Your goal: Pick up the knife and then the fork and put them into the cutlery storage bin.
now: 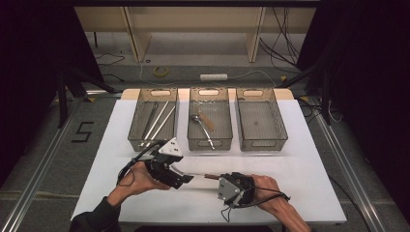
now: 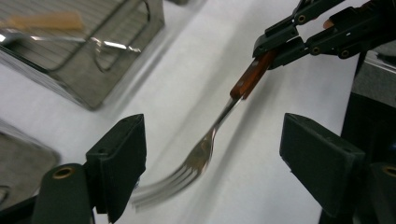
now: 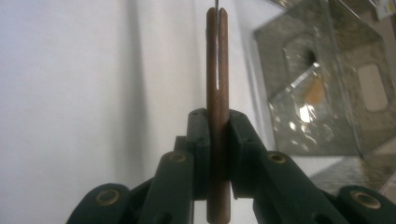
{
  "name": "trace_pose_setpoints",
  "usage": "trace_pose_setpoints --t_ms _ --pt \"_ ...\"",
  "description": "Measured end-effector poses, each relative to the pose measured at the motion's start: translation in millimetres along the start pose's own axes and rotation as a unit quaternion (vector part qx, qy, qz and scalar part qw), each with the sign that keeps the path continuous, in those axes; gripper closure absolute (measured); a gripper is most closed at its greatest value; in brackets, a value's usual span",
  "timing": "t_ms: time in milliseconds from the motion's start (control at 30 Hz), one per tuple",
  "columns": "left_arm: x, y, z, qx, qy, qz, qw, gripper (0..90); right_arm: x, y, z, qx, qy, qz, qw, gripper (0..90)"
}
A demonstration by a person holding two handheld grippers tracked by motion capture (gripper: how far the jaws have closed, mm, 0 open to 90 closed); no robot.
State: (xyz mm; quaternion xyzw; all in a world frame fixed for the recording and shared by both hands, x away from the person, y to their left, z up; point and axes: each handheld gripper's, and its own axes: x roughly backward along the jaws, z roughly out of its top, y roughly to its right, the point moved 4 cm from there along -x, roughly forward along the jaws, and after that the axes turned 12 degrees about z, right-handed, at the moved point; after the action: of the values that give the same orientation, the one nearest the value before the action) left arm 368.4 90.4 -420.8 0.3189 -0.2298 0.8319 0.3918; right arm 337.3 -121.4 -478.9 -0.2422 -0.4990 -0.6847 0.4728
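A fork with a brown wooden handle hangs level just above the white table top, between my two grippers. My right gripper is shut on the handle's end, which stands edge-on between its pads. In the high view that gripper sits at the front right and the fork points left from it. My left gripper is open, its pads wide apart on either side of the blurred tines without touching them. It sits at the front left in the high view.
Three wire-mesh trays stand in a row at the back of the white mat. The left tray holds several long metal utensils, the middle tray a spoon and a wooden-handled piece. Nothing lies in the right tray.
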Motion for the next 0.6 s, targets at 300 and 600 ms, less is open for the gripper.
trace_pose_setpoints --t_ms 300,600 --pt "7.9 -1.8 -4.4 0.011 0.044 0.025 0.9987 17.9 9.3 19.6 -18.3 -0.051 0.002 -0.022 0.9984 81.5" --pt "12.9 -11.9 -23.6 0.058 0.073 0.05 0.9944 16.8 19.6 36.3 -29.7 -0.093 0.005 -0.038 0.9949 81.5"
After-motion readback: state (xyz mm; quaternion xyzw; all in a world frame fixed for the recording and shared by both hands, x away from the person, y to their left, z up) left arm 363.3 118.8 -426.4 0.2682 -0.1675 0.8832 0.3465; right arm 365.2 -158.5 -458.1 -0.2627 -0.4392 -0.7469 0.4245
